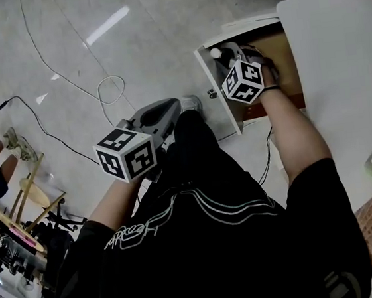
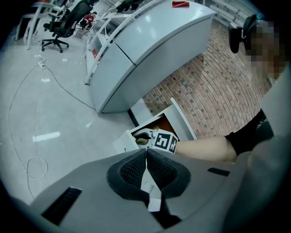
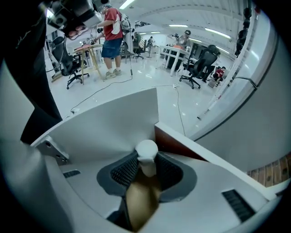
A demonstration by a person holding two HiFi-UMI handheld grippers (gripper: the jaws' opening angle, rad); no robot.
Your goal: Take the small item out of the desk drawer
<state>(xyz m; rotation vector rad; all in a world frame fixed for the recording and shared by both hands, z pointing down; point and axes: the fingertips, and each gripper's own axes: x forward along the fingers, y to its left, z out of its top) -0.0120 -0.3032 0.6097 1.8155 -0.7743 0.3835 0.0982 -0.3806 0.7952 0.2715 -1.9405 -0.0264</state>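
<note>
Right gripper (image 3: 146,169) is inside the drawer (image 1: 217,81), jaws partway closed on the item (image 3: 147,150). It has a white cap and tan body, probably a small bottle. Left gripper (image 2: 146,157) is outside the drawer, jaws together, empty.

Glossy pale floor (image 1: 159,34), loose cables (image 1: 110,78), brick wall (image 2: 213,86), curved grey counter (image 2: 150,45), black office chairs (image 3: 200,63), ceiling strip lights (image 3: 217,32)

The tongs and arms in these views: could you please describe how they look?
Both the left tongs and the right tongs have pale grey moulded bodies with dark grey textured pads, and each carries a white cube with black square markers. The person wears a black short-sleeved top with white lines and a dark band on the right wrist.
</note>
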